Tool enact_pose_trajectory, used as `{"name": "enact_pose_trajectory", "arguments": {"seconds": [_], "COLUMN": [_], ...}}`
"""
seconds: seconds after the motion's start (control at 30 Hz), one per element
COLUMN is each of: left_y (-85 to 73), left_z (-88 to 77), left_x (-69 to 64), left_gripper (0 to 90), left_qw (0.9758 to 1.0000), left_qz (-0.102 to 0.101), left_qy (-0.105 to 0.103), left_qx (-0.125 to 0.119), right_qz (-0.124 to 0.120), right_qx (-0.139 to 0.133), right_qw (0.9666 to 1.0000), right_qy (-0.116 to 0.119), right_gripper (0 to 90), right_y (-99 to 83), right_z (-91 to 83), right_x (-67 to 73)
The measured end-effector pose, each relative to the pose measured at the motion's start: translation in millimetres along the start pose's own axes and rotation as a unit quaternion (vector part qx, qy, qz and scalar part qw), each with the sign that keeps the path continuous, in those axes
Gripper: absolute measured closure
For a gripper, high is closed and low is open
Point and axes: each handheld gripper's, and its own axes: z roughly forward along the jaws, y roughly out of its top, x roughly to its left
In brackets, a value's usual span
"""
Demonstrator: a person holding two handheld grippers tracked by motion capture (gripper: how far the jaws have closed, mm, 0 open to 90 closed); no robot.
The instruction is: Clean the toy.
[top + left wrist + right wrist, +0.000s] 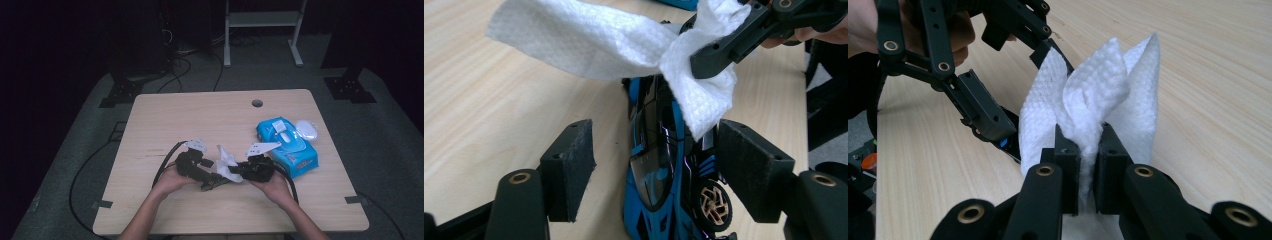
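Observation:
A blue and black toy car (664, 170) lies on the wooden table (484, 110) between the jaws of my left gripper (654, 132). The jaws stand open: the left pad (569, 165) is clear of the car, and the right pad (749, 170) sits close beside its wheel. My right gripper (1085, 134) is shut on a bunched white wipe (1098, 85). It holds the wipe (589, 40) over the far end of the car. In the high view both grippers meet near the table's front middle, left gripper (212, 180) facing right gripper (235, 172), with the wipe (226, 159) between them.
A blue pack of wipes (287, 145) lies to the right of the hands, with a white rounded lid-like thing (306, 130) at its far side. The table has a cable hole (257, 103) near its back edge. Cables trail off the table's left front.

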Motion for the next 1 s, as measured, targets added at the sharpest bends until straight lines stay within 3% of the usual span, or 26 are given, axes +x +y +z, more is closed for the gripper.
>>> {"name": "enact_pose_trajectory", "arguments": {"seconds": [0.13, 0.37, 0.6, 0.73, 0.87, 1.0], "left_y": [-2.2, -5.2, -9.0, -10.2, -12.0, -14.5], "left_z": [3.5, 8.6, 13.2, 16.9, 24.4, 35.5], "left_x": [-3.0, -13.0, -17.5, -20.9, -24.9, -31.5], "left_gripper": [28.7, 28.2, 26.3, 24.9, 23.8, 23.7], "left_qw": [1.0, 0.9998, 0.9998, 0.9994, 0.9988, 0.997], "left_qz": [0.0, 0.017, 0.019, 0.029, 0.037, 0.053], "left_qy": [-0.008, -0.004, -0.004, -0.001, -0.001, 0.007], "left_qx": [0.001, 0.004, 0.006, 0.018, 0.032, 0.056], "right_qz": [-0.007, -0.027, -0.043, -0.049, -0.069, -0.086], "right_qx": [0.0, -0.002, 0.004, 0.011, 0.025, 0.048], "right_qw": [1.0, 0.9996, 0.9991, 0.9988, 0.9973, 0.9951], "right_qy": [0.003, -0.002, -0.002, -0.001, -0.008, -0.012], "right_gripper": [82.2, 82.2, 82.3, 82.2, 82.3, 82.3], "right_y": [-3.7, -12.1, -17.9, -20.2, -24.8, -32.8], "right_z": [-4.4, -11.3, -15.3, -16.7, -18.3, -18.5], "right_x": [3.0, 11.3, 15.8, 18.5, 24.5, 29.3]}}
